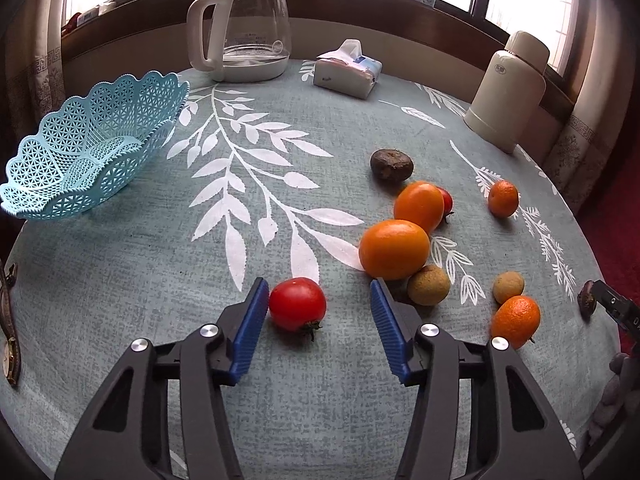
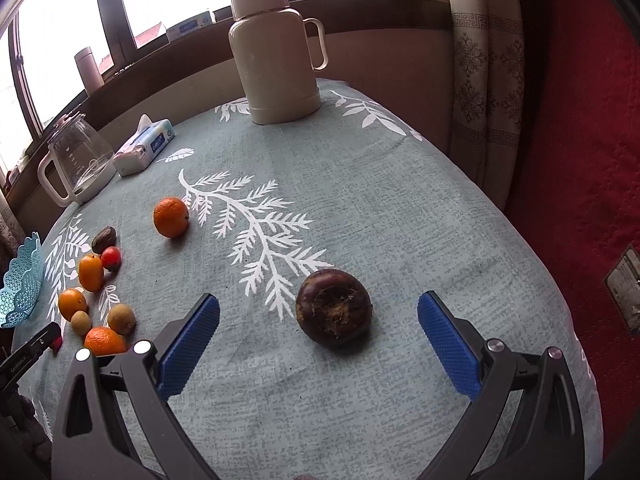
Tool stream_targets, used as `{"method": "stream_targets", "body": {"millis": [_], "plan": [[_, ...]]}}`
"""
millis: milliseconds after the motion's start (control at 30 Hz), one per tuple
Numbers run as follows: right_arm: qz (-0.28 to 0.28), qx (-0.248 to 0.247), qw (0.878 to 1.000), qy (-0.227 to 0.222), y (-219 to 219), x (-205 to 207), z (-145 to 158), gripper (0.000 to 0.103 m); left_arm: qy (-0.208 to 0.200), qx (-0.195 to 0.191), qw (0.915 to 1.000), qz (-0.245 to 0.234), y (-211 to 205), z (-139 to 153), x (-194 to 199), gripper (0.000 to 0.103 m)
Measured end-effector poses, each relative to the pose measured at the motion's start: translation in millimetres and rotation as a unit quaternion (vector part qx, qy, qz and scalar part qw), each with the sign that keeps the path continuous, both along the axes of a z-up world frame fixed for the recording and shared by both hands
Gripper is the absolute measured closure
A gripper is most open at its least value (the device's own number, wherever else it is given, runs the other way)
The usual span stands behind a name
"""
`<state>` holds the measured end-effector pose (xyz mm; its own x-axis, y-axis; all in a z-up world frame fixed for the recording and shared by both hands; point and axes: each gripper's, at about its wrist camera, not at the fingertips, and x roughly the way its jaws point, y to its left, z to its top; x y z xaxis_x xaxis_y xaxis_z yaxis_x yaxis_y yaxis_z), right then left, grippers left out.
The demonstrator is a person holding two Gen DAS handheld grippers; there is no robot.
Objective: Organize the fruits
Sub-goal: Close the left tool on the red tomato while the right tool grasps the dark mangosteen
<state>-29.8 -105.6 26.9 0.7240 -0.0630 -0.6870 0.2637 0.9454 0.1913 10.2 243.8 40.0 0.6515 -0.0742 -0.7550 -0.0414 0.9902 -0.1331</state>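
Observation:
My left gripper [image 1: 318, 294] is open around a red tomato [image 1: 297, 304] that lies on the cloth close to the left finger. To its right lie several oranges [image 1: 394, 249], two brown longans [image 1: 428, 285], a second small tomato [image 1: 446, 200] and a dark round fruit [image 1: 391, 165]. The empty blue lattice basket [image 1: 86, 148] stands at the far left. In the right wrist view my right gripper [image 2: 318, 312] is open with a dark purple-brown fruit [image 2: 334, 307] between its fingers, untouched. The fruit cluster [image 2: 91, 272] shows at that view's left.
A glass kettle [image 1: 244, 24], a tissue pack [image 1: 347, 69] and a cream thermos [image 1: 510, 88] stand along the table's far side. The round table's edge [image 2: 552, 280] drops off to a red surface on the right. A wristwatch [image 1: 10, 320] lies at the left edge.

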Motion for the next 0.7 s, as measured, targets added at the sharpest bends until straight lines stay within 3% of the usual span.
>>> {"method": "stream_targets", "body": {"millis": [167,333,700], "plan": [[0.008,-0.006,1.000,0.021,1.0,9.5,-5.7,0.014,0.005,-0.004,1.0000,0.003,1.3,-3.5,1.2,0.049],[0.015,-0.003,0.999,0.046,1.7,18.3,-14.9,0.043,0.011,-0.007,0.9999,0.006,2.3,-6.1,2.9,0.049],[0.001,-0.006,0.999,0.047,-1.5,19.1,-16.6,0.054,0.014,-0.009,0.9999,0.005,1.9,-7.7,4.4,0.049]]}}
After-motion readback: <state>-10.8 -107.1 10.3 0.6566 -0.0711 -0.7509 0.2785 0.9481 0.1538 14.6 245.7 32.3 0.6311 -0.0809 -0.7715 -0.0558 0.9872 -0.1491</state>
